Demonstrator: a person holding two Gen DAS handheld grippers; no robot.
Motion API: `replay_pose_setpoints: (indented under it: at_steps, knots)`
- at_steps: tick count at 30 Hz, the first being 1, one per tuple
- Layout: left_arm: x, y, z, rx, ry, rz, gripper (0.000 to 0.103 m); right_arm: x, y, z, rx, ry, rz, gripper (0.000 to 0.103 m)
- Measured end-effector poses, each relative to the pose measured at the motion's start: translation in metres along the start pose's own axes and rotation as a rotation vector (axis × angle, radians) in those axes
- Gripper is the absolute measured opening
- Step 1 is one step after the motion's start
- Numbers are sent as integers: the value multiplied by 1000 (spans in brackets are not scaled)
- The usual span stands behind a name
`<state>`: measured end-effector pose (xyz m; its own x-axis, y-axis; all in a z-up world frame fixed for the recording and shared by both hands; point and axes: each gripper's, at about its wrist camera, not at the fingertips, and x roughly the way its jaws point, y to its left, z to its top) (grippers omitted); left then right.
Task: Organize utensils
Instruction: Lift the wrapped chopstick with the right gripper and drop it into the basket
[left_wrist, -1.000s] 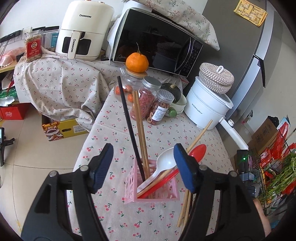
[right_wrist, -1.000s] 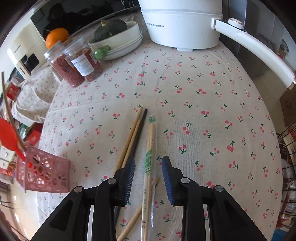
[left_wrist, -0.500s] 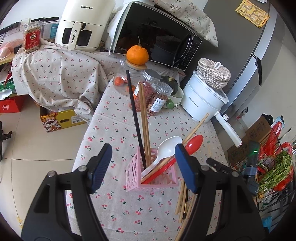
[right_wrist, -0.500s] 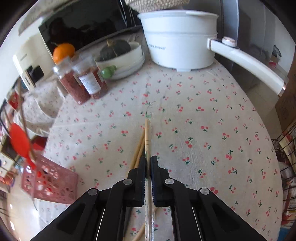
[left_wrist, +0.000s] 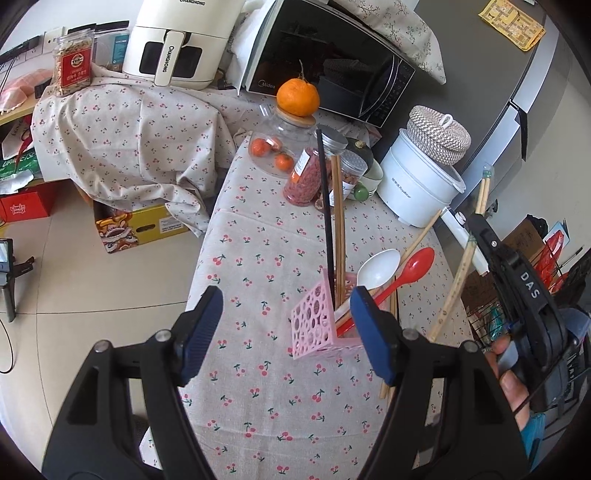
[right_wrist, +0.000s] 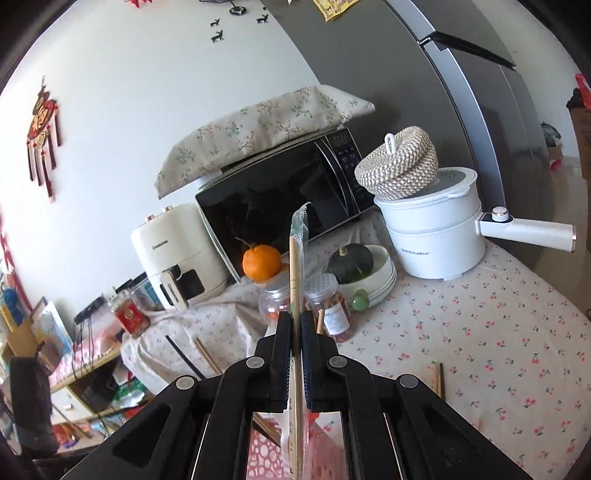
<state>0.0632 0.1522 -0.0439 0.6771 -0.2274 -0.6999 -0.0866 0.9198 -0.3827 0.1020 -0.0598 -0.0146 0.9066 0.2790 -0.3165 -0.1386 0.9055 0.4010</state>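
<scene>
Pink plastic basket (left_wrist: 317, 325) is sitting on the cherry-print cloth (left_wrist: 258, 387) in the left wrist view, already bristling with a black chopstick (left_wrist: 325, 206), wooden chopsticks (left_wrist: 338, 221), a white spoon (left_wrist: 376, 267) and a red spoon (left_wrist: 413, 266), all leaning upright so the handles stay within reach. The left gripper (left_wrist: 286, 334) is hanging spread wide and empty just in front of the basket, apparently waiting to steady it. To its right, the right gripper (left_wrist: 480, 225) is holding a wrapped chopstick pair (left_wrist: 458, 280) slanted above the table, seemingly bound for the basket; a few loose chopsticks (left_wrist: 388, 384) are lying on the cloth beside the basket, awaiting collection. Readable lettering includes "CHANGHONG" on the air fryer (left_wrist: 181, 40), "Midea" on the microwave (left_wrist: 332, 62) and "DAS" on the right gripper's body. In the right wrist view, the right gripper (right_wrist: 295, 325) is pinching the wrapped chopstick pair (right_wrist: 297, 251) between pressed-together pads, its clear sleeve pointing upward, with the basket (right_wrist: 266, 454) showing below. "CHANGHONG" is appearing again on the air fryer (right_wrist: 177, 251); the pot (right_wrist: 432, 232) is carrying a small word, too blurred to confirm.
</scene>
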Motion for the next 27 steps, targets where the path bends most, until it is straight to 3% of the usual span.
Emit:
replay_pose_setpoints:
  at_steps: [11,15,19,21,23,27]
  knots:
    - [-18,20,1,-33,-17,-42,73,19,55,-31,-105,-298,-163,6]
    - [-18,23,1,-47,-21,-45,73,26,62,-41,-116,-317,-200,8]
    - [-17,24,2,-49,-23,-38,73,22,57,-69,-98,-245,-198,10]
    - [-17,24,1,-50,-20,-34,73,10,55,-81,-109,-222,-167,19]
    - [-16,22,0,-44,-14,-36,73,-6,54,-86,-126,-229,-134,35]
    - [-16,14,-4,-19,3,-44,76,-31,47,-72,-125,-213,-91,49]
